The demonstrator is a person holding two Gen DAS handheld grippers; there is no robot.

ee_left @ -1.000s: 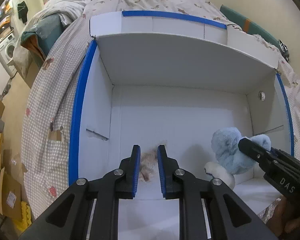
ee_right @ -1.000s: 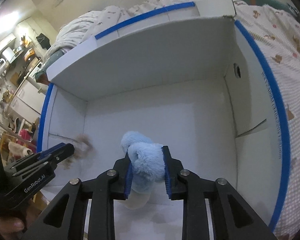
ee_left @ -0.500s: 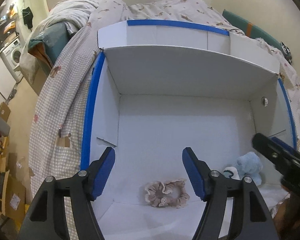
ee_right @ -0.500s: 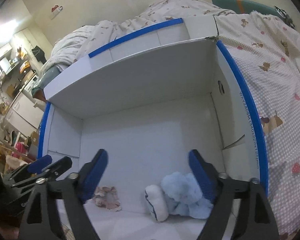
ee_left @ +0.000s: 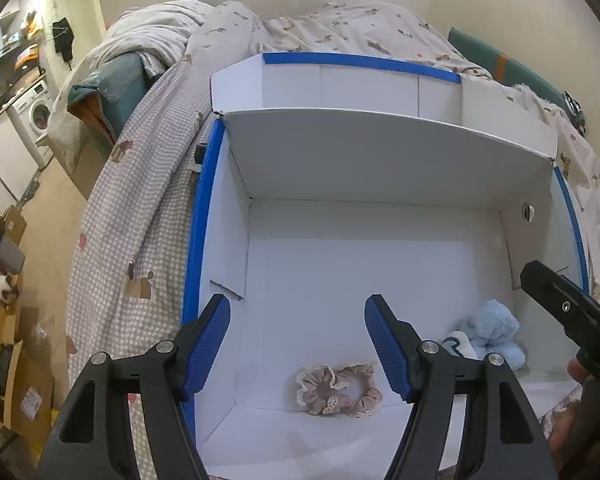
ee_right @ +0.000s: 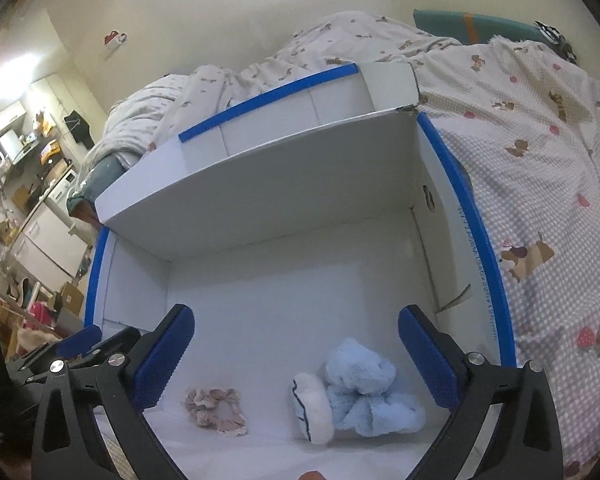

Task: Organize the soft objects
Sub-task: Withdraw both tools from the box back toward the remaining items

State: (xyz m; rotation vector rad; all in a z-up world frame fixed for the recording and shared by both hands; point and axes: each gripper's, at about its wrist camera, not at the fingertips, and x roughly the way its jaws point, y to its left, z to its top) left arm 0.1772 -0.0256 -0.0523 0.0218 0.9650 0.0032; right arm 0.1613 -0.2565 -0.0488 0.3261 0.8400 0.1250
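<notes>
Much of the right gripper [ee_left: 568, 312] is cut off in the left wrist view — only one dark finger juts in from the right edge, with part of a hand [ee_left: 580, 376] below it, too cropped to read. In the right wrist view the left gripper [ee_right: 84, 344] shows only as black arms and a blue pad at the lower left, its far side hidden behind the right gripper's own finger. The near wall of the white box [ee_left: 340, 168] lies below both frames, and its blue-edged flap [ee_right: 268, 100] stands up at the back, hiding the bedding behind it.

The beige scrunchie [ee_left: 338, 388] lies flat on the box floor near the front, under and between the left gripper's [ee_left: 298, 344] blue pads [ee_left: 208, 344] but touching neither. The blue plush toy [ee_right: 364, 392], with a white piece at its left side, lies slumped on the floor to the scrunchie's [ee_right: 216, 404] right, apart from it. It sits between the right gripper's [ee_right: 296, 356] pads [ee_right: 428, 360] — clear of both.

Both grippers stand with their jaws apart and hold nothing, the right one spread wider. Each points down into the box at a slant, side by side above its front edge. The box rests on a bed [ee_right: 540, 152] covered in checked, bear-printed cloth.
</notes>
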